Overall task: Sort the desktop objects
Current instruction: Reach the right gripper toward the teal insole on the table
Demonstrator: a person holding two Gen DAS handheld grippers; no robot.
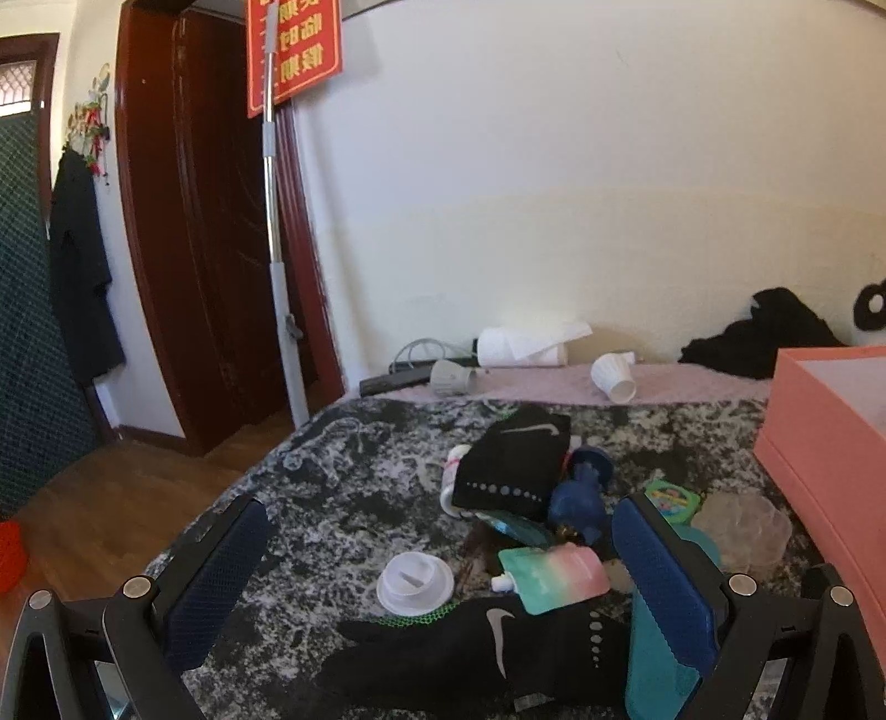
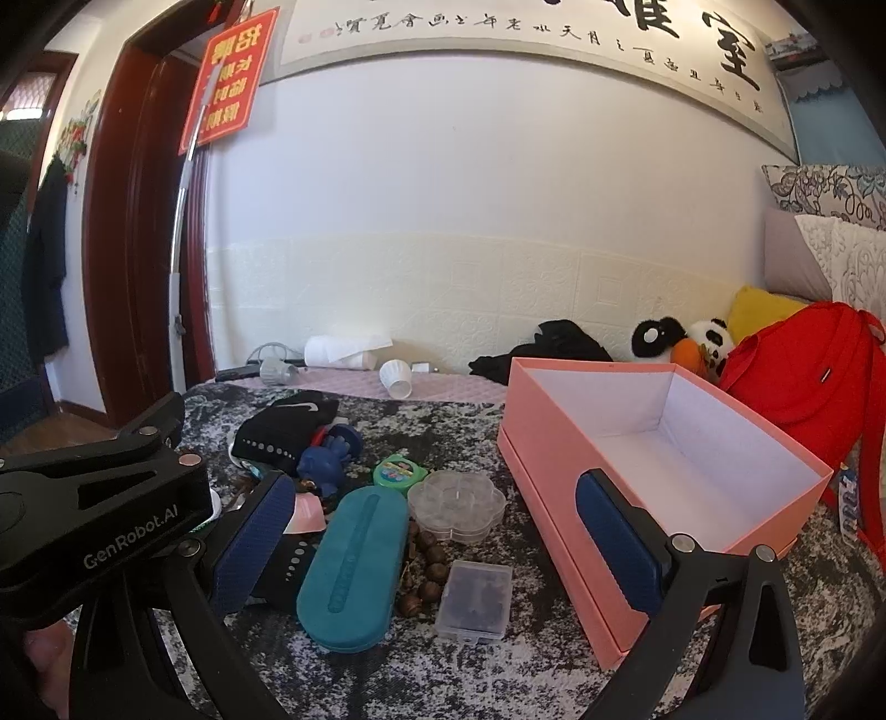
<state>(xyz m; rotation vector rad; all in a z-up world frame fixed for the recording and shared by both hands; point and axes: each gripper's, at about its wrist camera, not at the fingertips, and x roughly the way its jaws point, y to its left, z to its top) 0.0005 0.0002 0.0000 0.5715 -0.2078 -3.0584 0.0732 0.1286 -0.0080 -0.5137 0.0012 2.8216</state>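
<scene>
Both grippers, left (image 1: 437, 576) and right (image 2: 437, 545), gape empty; crowded clutter near the table's left edge risks a snagged glove (image 1: 470, 653) dragging neighbours beside the pink box (image 2: 559, 443).

Setting was a lived-in home room, likely a bedroom or sitting room. Evidence: calligraphy scroll (image 2: 526, 33) on the wall, dark red wooden door (image 1: 188, 221), coat (image 1: 83, 277) hung by it, panda plush toys (image 2: 686, 340), red backpack (image 2: 797, 371), patterned pillows (image 2: 830, 221), toilet roll (image 1: 520, 346) on a blanket-covered surface (image 1: 343, 487).
</scene>
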